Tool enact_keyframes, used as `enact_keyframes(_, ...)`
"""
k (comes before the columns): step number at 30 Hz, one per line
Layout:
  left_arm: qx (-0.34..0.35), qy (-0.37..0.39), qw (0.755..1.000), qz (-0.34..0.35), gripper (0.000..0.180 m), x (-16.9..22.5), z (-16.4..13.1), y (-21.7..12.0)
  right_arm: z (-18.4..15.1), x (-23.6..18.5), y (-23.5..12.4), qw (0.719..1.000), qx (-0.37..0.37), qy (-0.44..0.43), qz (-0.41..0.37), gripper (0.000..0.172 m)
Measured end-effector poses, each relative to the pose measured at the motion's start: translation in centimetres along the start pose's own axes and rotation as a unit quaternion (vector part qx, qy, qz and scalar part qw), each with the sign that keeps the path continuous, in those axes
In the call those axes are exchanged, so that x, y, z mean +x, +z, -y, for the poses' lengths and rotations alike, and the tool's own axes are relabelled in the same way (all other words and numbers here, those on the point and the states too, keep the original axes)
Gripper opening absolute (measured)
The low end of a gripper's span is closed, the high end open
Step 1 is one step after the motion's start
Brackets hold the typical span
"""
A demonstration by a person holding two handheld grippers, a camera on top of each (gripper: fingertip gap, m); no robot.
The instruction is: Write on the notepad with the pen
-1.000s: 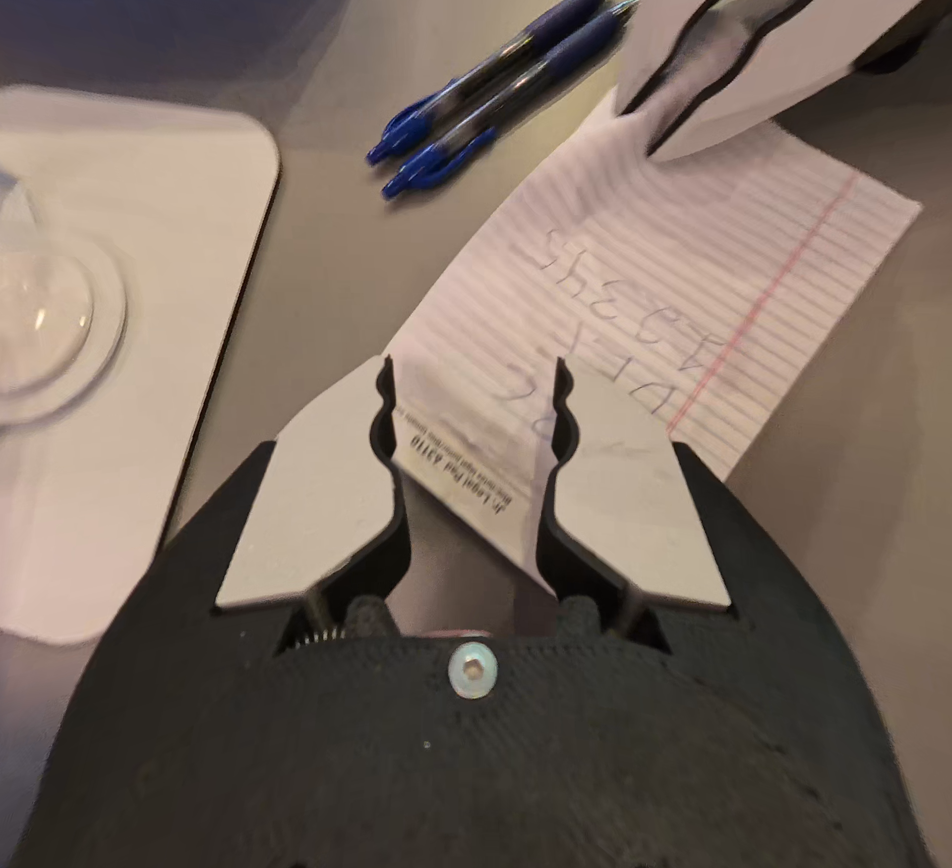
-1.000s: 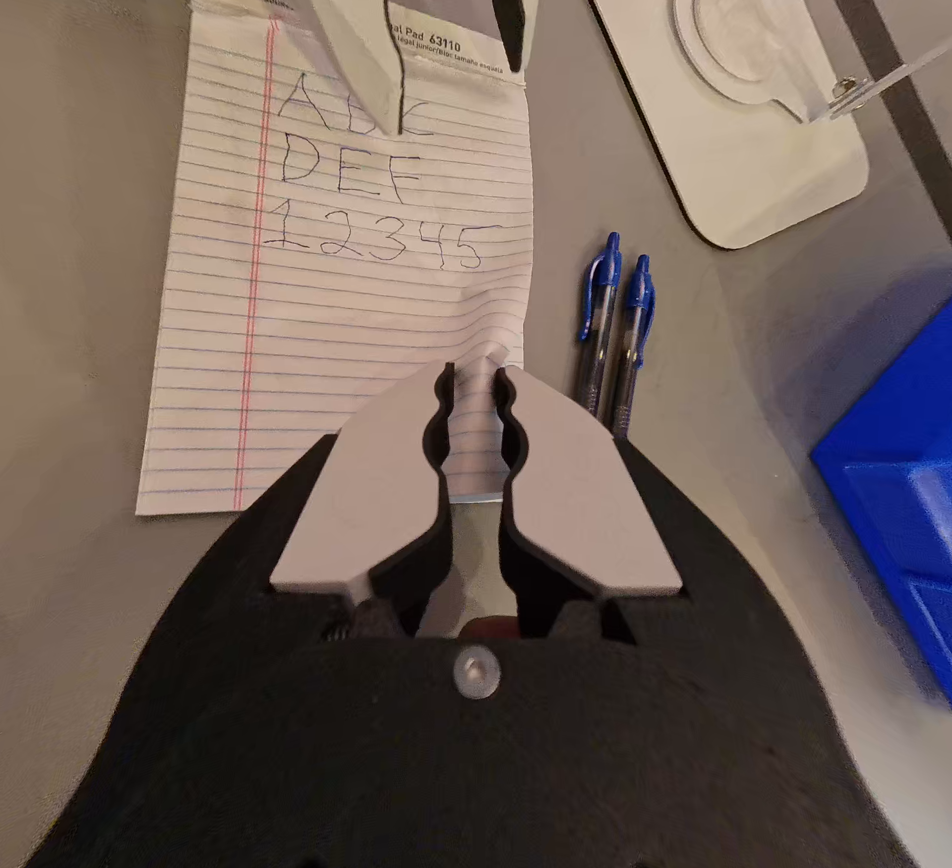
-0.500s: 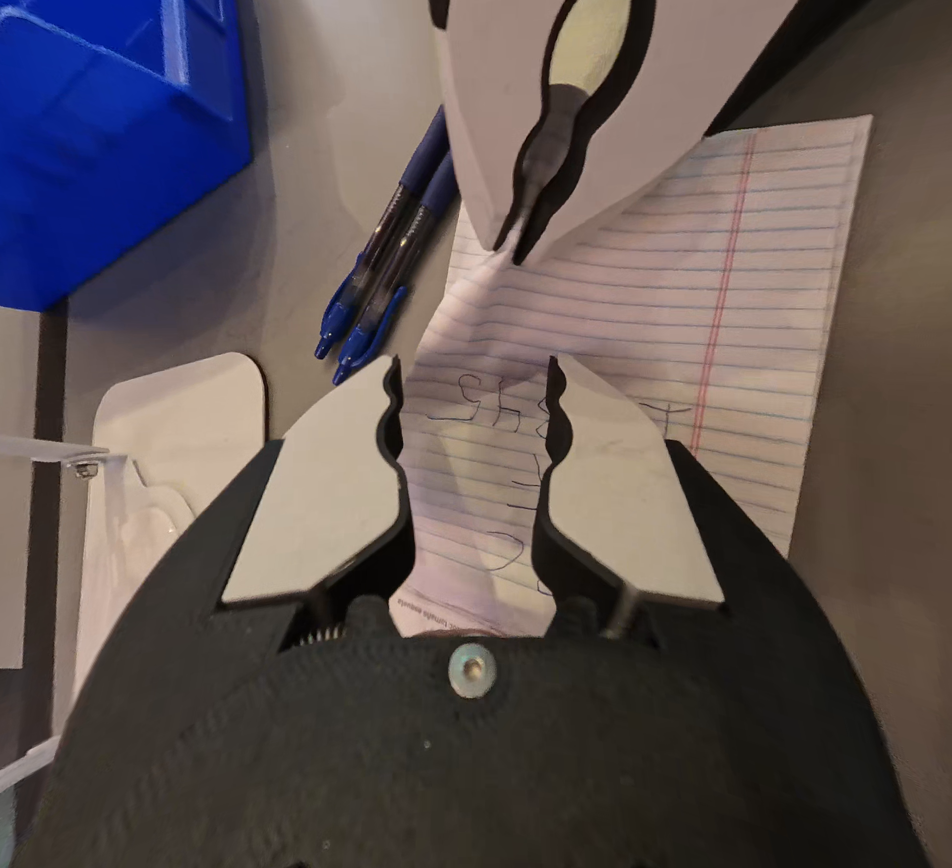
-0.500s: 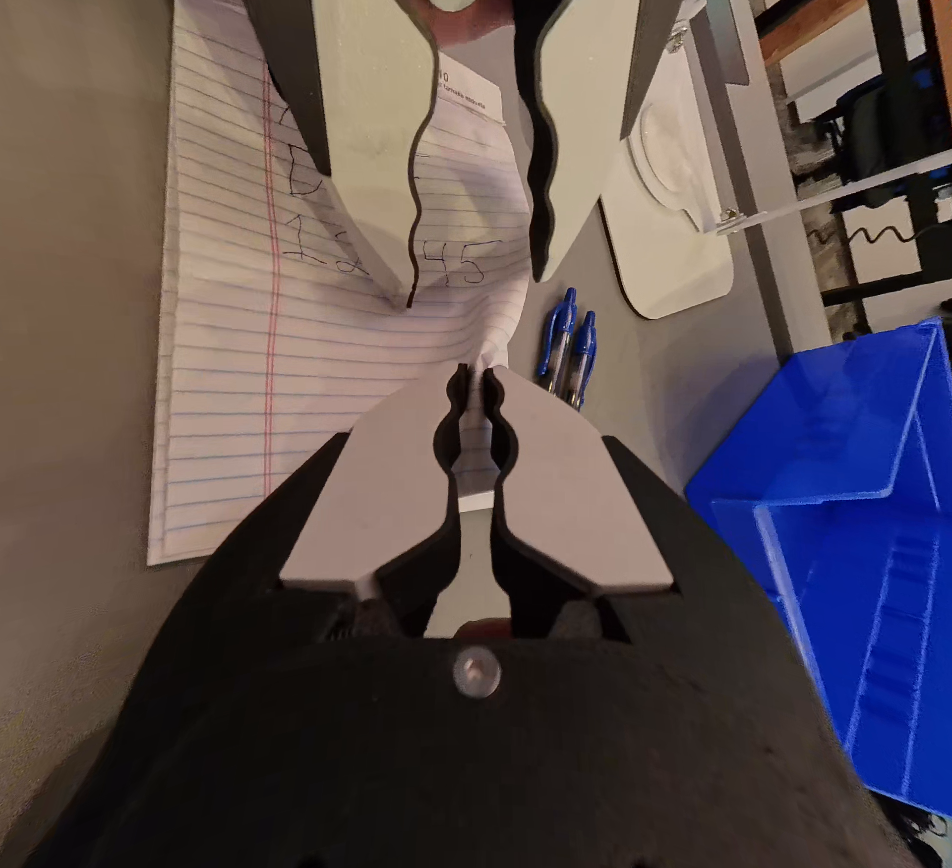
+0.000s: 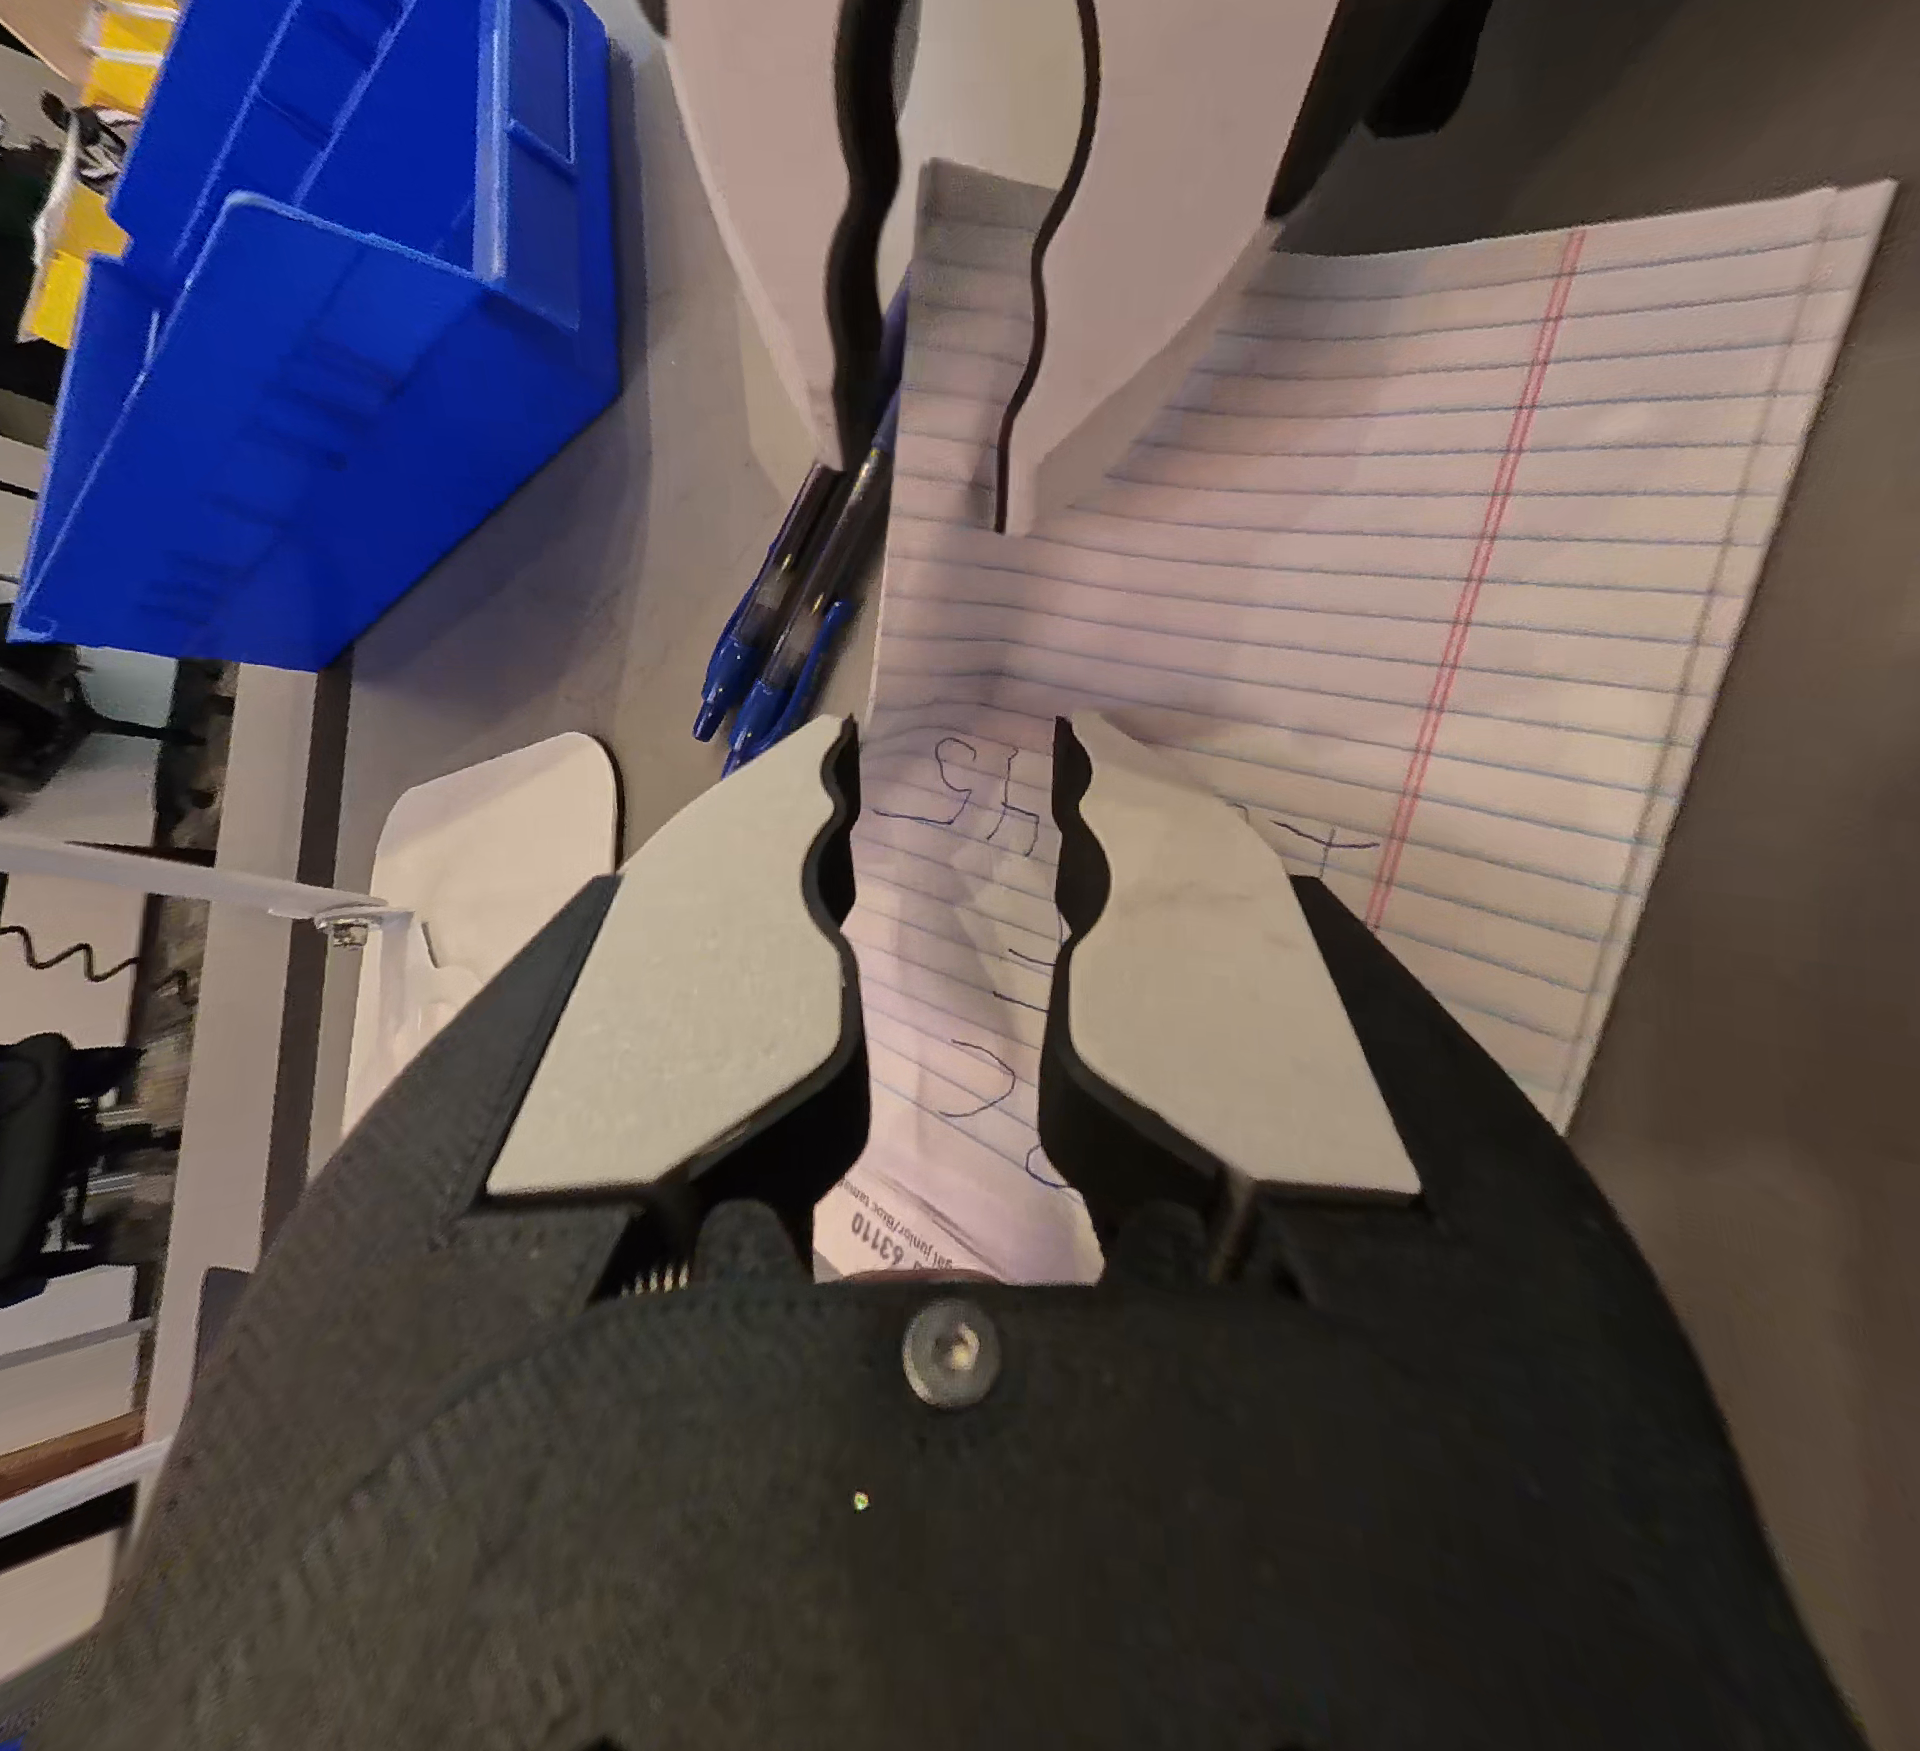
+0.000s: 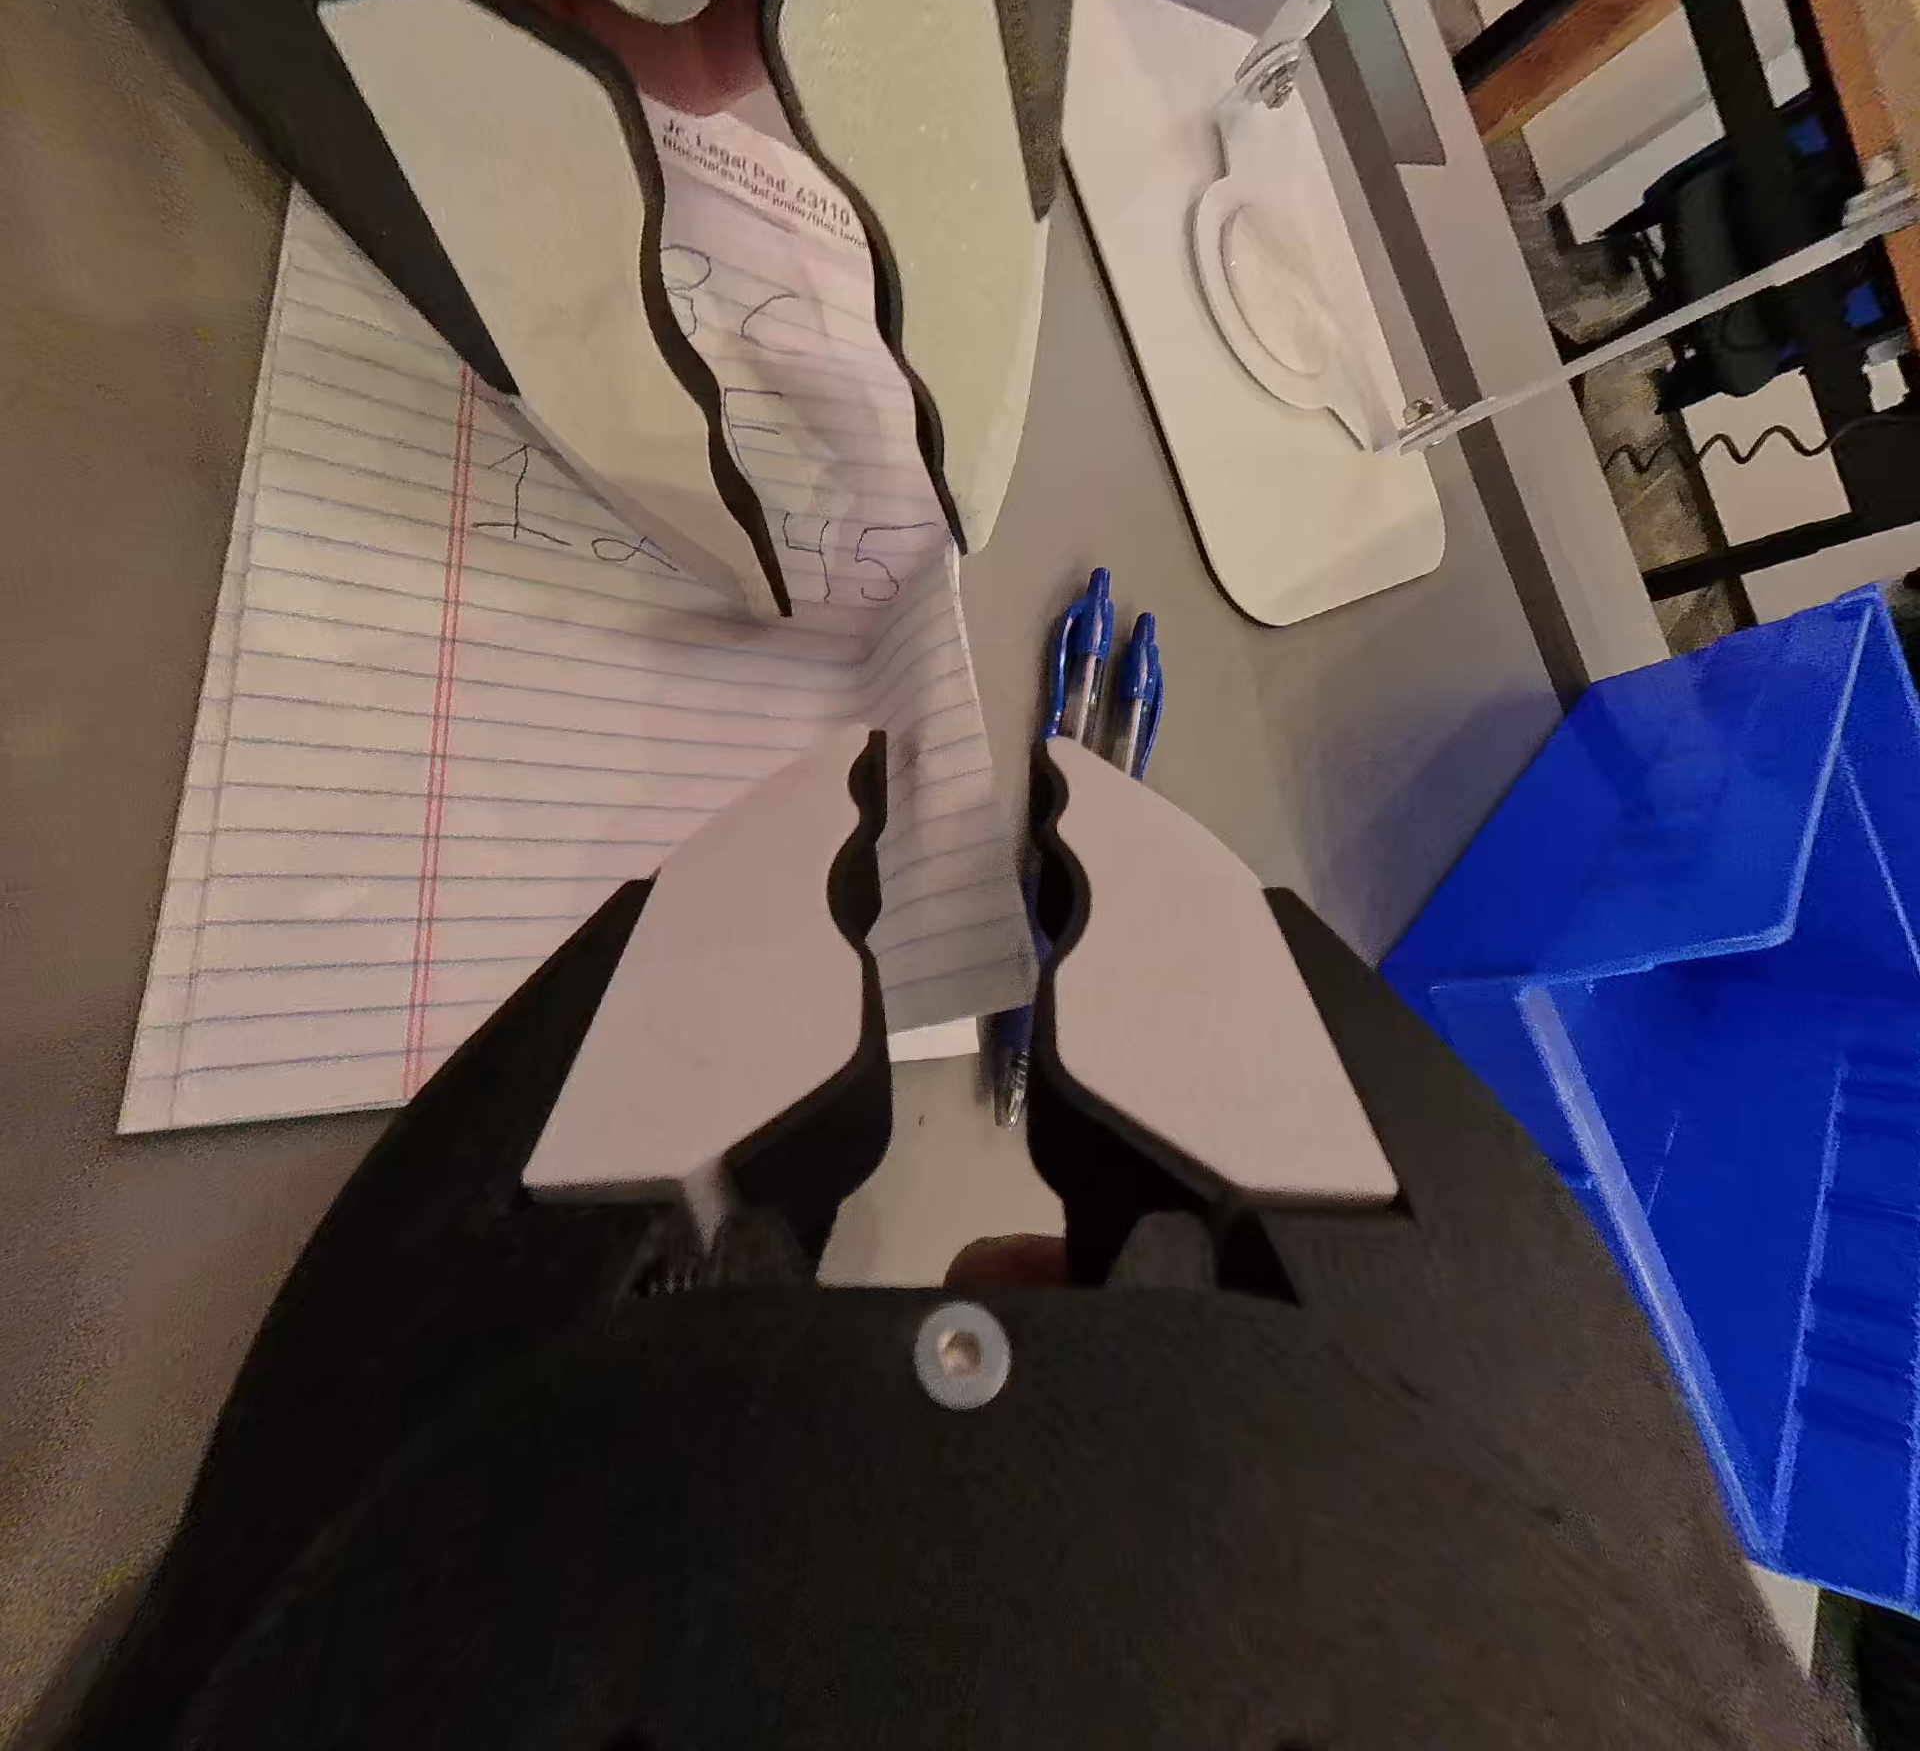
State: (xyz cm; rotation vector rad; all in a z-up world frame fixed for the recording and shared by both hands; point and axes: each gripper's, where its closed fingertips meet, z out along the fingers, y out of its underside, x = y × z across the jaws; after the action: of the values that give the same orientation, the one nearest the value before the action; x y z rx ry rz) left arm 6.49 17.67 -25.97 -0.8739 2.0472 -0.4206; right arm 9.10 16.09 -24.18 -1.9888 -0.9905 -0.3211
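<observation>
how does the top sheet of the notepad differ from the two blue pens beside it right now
The top sheet is white, lined, already written on, and its pen-side edge curls up off the pad; the two pens are blue and clear and lie flat, parallel, close together. The sheet sits between both grippers' open fingers; the pens lie beside them. Both rest on the grey table.

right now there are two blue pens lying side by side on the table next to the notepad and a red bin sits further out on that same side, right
Nearly right, but the bin is blue, not red, as the right wrist view shows. The rest holds: two blue pens lie side by side on the table next to the notepad, with the bin further out on that same side.
</observation>
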Motion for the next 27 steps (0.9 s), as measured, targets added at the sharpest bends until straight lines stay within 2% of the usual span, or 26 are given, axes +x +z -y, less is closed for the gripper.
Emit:
enact_keyframes(7, -0.006, 0.018, 1.000, 0.007, 0.029, 0.2, 0.0, 0.1, 0.4, 0.0, -0.1, 1.000, 0.008, 0.003, 0.009, 0.031)
enact_keyframes(13, -0.007, 0.015, 1.000, 0.006, 0.027, 0.3, 0.0, 0.2, 2.4, -1.5, -0.3, 0.997, 0.054, -0.022, 0.043, 0.030)
enact_keyframes(27, -0.012, 0.019, 1.000, 0.006, 0.027, 0.3, 0.0, 0.2, 2.0, -2.2, 0.8, 0.996, 0.034, -0.017, 0.076, 0.029)
